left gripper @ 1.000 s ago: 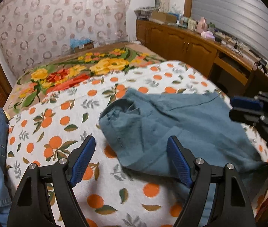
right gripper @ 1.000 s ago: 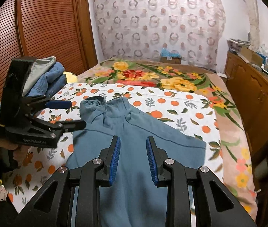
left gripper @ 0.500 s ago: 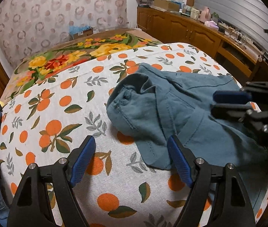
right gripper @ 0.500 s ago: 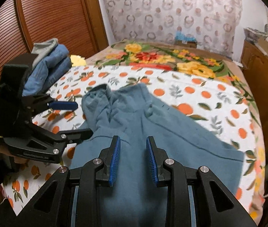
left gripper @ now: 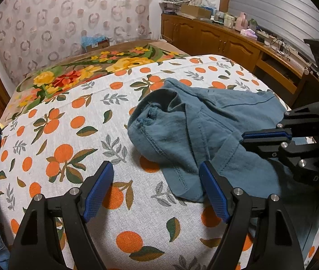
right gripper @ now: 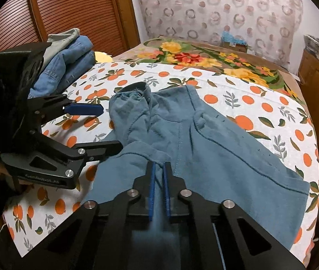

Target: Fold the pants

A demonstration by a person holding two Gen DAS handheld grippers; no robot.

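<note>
The blue pants [right gripper: 204, 148] are lying rumpled across the orange-print sheet [left gripper: 69, 139], long axis running from the bunched end at far left toward the near right edge of the bed. The right tongs [right gripper: 158, 168] have just been closing and are now pinching a ridge of the cloth at the near side. The left tongs [left gripper: 155, 175] are gaping wide, holding nothing, a loose corner just beside their right finger. The near part of the pants is hiding under the tongs.
</note>
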